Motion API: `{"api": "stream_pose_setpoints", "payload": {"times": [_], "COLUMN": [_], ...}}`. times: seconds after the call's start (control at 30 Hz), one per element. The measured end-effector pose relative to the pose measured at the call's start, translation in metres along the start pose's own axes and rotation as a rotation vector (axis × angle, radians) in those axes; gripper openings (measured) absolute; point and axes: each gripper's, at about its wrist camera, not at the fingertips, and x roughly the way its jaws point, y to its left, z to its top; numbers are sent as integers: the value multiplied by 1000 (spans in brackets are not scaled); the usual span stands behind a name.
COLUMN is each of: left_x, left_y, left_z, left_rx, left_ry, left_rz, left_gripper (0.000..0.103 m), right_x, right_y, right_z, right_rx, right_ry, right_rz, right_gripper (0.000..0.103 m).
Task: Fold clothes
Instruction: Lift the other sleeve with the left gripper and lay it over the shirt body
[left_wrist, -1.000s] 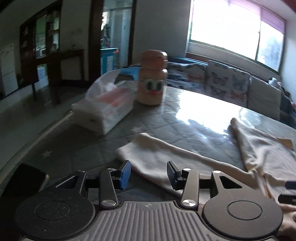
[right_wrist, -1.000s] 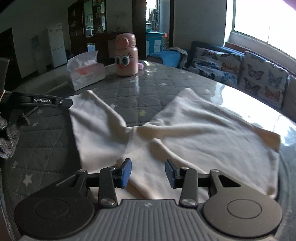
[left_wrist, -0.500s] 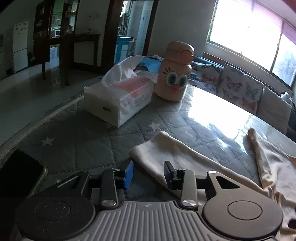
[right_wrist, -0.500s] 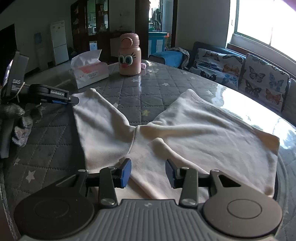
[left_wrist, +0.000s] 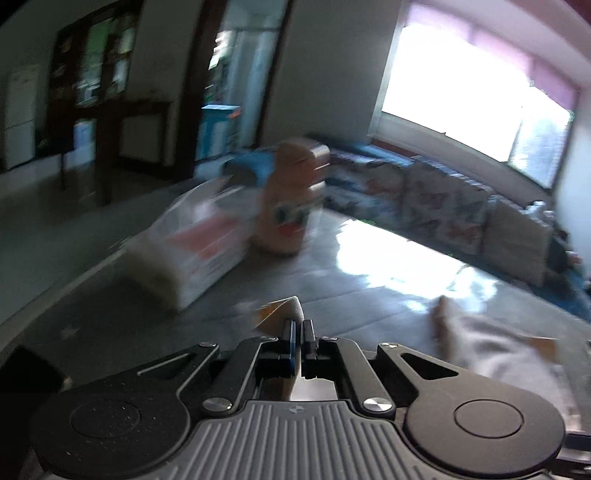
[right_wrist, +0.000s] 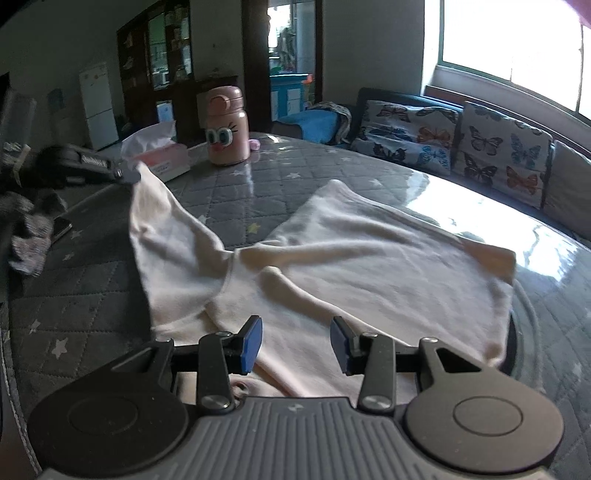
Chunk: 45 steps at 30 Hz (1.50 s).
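A cream long-sleeved garment (right_wrist: 369, 266) lies spread on the grey quilted table (right_wrist: 295, 177). My left gripper (left_wrist: 297, 328) is shut on the end of its left sleeve (left_wrist: 284, 314) and holds it lifted above the table. In the right wrist view the left gripper (right_wrist: 92, 162) shows at far left with the sleeve (right_wrist: 166, 229) hanging up to it. My right gripper (right_wrist: 295, 341) is open and empty, low over the garment's near hem. The left wrist view is motion-blurred.
A tissue box (right_wrist: 159, 155) and a pink cartoon-eyed bottle (right_wrist: 223, 125) stand at the table's far left. A dark phone (right_wrist: 61, 227) lies near the left edge. A sofa with butterfly cushions (right_wrist: 461, 136) lines the far side under the window.
My left gripper has shut on the sleeve end and lifted it off the table. The right gripper has stayed open over the hem.
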Motion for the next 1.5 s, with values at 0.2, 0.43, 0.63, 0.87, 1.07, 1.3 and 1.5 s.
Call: {"api": "stream_pose_setpoints", "payload": {"times": [0.2, 0.43, 0.63, 0.87, 1.07, 1.3, 1.5], "left_x": [-28, -48, -46, -36, -41, -28, -12], "left_y": [-65, -149, -199, -225, -203, -142, -111], "left_z": [9, -7, -37, -78, -86, -75, -82], "left_rx": [79, 215, 317, 414, 456, 422, 401], "left_ry": [-41, -40, 19, 153, 154, 139, 185], "left_rz": [-191, -410, -540, -614, -593, -408, -317], "left_gripper": [2, 2, 3, 6, 14, 14, 14], "right_x": [-17, -34, -44, -51, -56, -39, -22], "right_y": [-22, -51, -73, -90, -92, -85, -77], "right_z": [-11, -26, -37, -48, -45, -43, -48], "right_rx": [50, 125, 179, 231, 253, 253, 256], "right_ry": [-20, -39, -45, -37, -55, -18, 42], "right_rz": [-32, -66, -102, -132, -127, -70, -56], "right_gripper": [41, 41, 41, 41, 41, 38, 33]}}
